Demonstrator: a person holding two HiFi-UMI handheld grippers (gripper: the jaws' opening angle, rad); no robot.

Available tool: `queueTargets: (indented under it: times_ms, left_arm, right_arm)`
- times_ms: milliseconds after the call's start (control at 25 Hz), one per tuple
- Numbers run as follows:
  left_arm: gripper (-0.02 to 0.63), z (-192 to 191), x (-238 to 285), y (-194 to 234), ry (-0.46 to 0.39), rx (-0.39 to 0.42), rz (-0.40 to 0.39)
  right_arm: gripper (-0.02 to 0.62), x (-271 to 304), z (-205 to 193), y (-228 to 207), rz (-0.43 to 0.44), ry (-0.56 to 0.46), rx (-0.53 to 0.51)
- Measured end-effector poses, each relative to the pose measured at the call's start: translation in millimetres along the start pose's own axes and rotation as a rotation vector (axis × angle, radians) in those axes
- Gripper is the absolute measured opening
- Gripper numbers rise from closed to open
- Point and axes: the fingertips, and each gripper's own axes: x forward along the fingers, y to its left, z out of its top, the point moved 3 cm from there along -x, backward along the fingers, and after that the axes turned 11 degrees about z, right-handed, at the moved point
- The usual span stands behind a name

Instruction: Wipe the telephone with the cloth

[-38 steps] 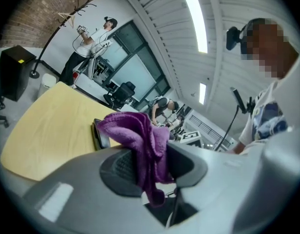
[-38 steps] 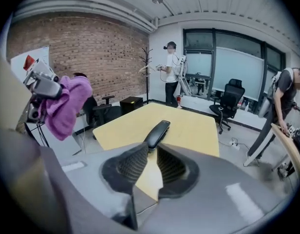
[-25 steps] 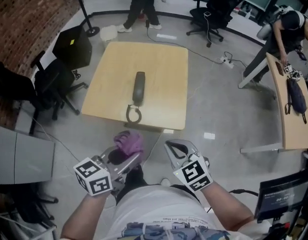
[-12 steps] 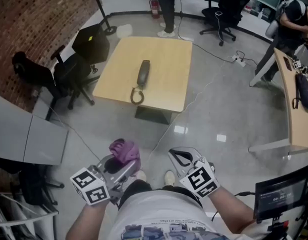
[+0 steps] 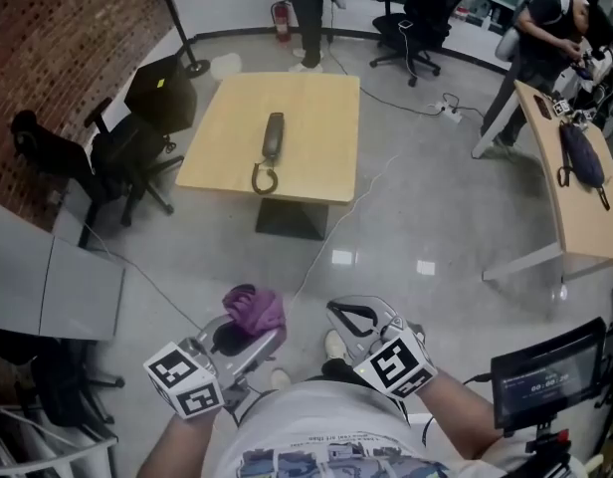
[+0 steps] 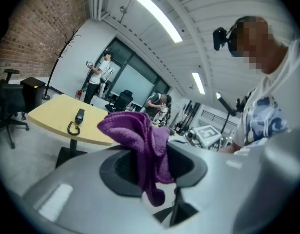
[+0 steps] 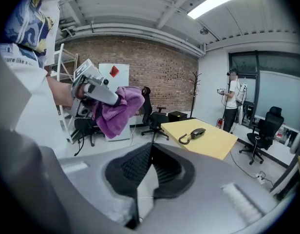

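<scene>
A dark telephone handset [image 5: 273, 134] with a coiled cord [image 5: 263, 178] lies on a light wooden table [image 5: 321, 127] well ahead of me across the floor. It shows small in the left gripper view [image 6: 79, 115] and in the right gripper view [image 7: 197, 132]. My left gripper [image 5: 249, 322] is low in the head view, shut on a purple cloth [image 5: 253, 308] that bunches up out of its jaws [image 6: 140, 145]. My right gripper [image 5: 348, 317] is beside it, jaws shut with nothing between them [image 7: 149, 159]. The cloth [image 7: 117, 111] also shows from the right gripper.
Black office chairs [image 5: 117, 152] and a black box [image 5: 162, 93] stand left of the table. A cable [image 5: 331, 222] runs over the grey floor. Another wooden desk [image 5: 570, 182] is at the right with a person [image 5: 540, 28] bending over it. A person [image 5: 306, 8] stands behind the table. A monitor [image 5: 545, 371] is at my right.
The table with the telephone has drawn away and shrunk in the head view as I stepped back. Both grippers keep their places before my body, the cloth still held.
</scene>
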Motion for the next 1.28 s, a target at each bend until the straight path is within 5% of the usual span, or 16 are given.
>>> queueTargets:
  times_ms: [560,1280]
  left_arm:
    - [0.149,-47,-97,15,0.016,-0.019,-0.096]
    - [0.149,-57,-129,5,-0.041,-0.062,-0.186]
  right_arm:
    - [0.002,41,38,115,-0.008,-0.008,0.01]
    - [0.002,33,46,157,-0.055,-0.008,0.03]
